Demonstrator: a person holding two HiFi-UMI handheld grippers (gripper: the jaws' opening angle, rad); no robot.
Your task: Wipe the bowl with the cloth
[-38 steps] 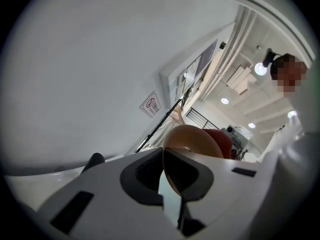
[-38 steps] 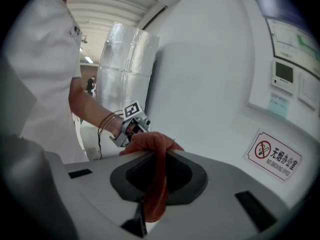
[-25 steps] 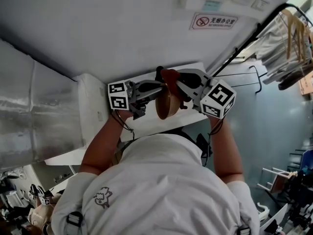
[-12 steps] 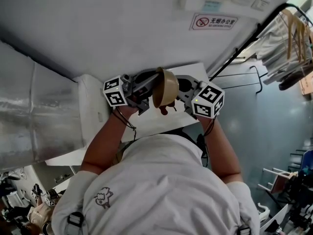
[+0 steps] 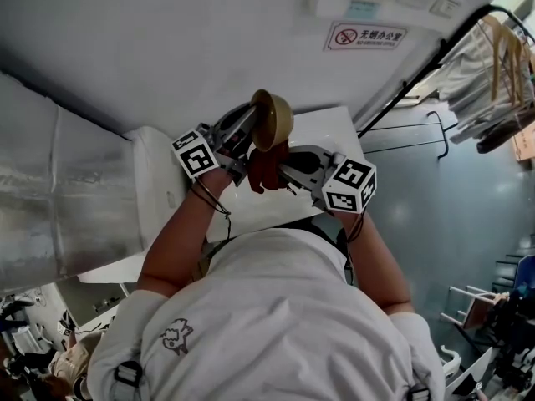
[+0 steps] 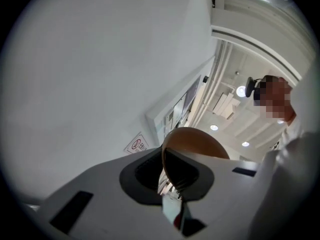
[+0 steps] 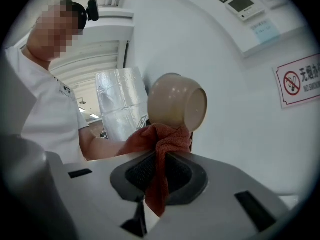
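The left gripper (image 5: 252,119) is clamped narrowly on the rim of the tan bowl (image 5: 272,120), holding it up in the upper centre of the head view, above the white table (image 5: 326,132). In the left gripper view the jaws of this gripper (image 6: 171,180) close on the rim, one on each face of the wall, and the brown bowl (image 6: 199,145) rises just behind them. The bowl is tilted on its side; in the right gripper view the bowl (image 7: 176,104) shows its foot ring turned toward the right of the frame and the wall.

The right gripper (image 5: 281,170) sits just below and to the right of the bowl in the head view, its jaws pinched shut on the red cloth (image 5: 264,167). In the right gripper view this gripper (image 7: 160,180) has a strip of the cloth (image 7: 166,140) hanging down between its jaws, while the bunched part lies against the underside of the bowl and appears to touch it.

A no-smoking sign (image 5: 365,35) hangs on the wall in the upper right.
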